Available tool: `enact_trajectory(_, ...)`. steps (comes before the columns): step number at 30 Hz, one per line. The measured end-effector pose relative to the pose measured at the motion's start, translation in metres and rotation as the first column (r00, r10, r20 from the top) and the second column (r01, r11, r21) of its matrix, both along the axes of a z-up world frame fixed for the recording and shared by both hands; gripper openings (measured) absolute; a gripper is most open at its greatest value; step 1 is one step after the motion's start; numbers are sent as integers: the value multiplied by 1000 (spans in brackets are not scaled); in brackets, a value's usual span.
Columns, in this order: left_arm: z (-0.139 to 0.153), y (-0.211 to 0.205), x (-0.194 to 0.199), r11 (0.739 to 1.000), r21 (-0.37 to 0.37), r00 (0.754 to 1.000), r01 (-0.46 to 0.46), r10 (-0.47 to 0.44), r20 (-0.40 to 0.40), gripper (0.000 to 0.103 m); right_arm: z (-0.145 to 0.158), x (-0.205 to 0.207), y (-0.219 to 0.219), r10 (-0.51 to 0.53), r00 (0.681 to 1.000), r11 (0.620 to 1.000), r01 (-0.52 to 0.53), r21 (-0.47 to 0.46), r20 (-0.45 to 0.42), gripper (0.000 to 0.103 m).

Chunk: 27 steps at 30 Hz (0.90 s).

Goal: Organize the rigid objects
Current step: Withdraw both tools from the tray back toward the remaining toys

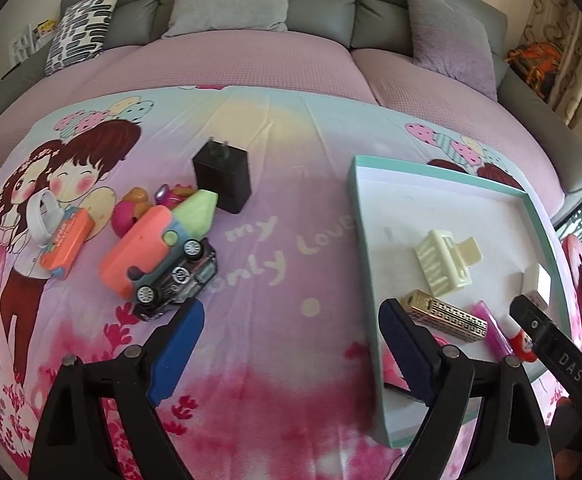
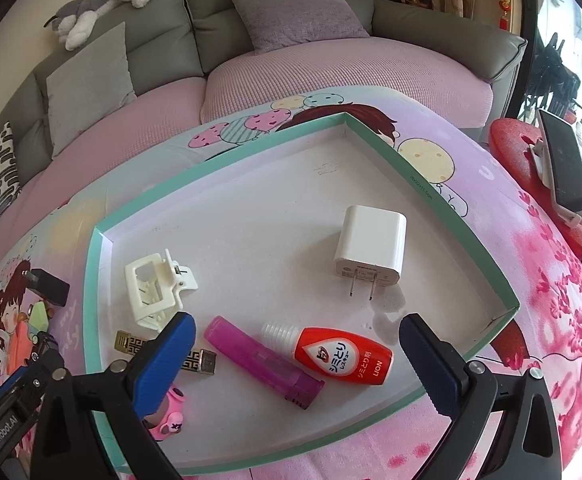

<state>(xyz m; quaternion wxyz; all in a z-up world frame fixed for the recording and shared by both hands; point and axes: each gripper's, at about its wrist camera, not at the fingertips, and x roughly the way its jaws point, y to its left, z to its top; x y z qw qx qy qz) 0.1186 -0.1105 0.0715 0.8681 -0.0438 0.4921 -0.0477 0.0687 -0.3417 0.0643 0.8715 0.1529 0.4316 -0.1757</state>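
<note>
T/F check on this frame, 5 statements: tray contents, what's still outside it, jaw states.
1. The white charger lies inside the teal tray. True.
2. The black charger is in the tray too. False: it sits on the cartoon sheet, outside the tray.
3. The left gripper has open jaws holding nothing. True.
4. The right gripper is shut on the red bottle. False: its jaws are open and the bottle lies loose in the tray.
5. The cream hair clip lies among the toys outside the tray. False: it is in the tray.
</note>
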Motion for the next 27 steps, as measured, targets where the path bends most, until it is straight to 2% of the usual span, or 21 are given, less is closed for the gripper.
enact_trajectory(9, -4, 49, 3, 987, -11, 987, -163, 163, 6, 90, 16, 5, 32, 91, 993, 996, -90, -15, 71, 103)
enact_trajectory(14, -4, 75, 3, 975, -29, 975, -222, 222, 10, 90, 22, 11, 60, 167, 982, 986, -163, -45, 87, 103)
enact_trajectory(20, 0, 107, 3, 961, -33, 961, -276, 277, 26, 90, 24, 21, 94, 243, 965, 970, -240, -38, 101, 103)
enact_trajectory(27, 6, 139, 5, 935, -38, 934, -352, 354, 49, 90, 23, 33, 134, 326, 939, 945, -323, -44, 109, 103)
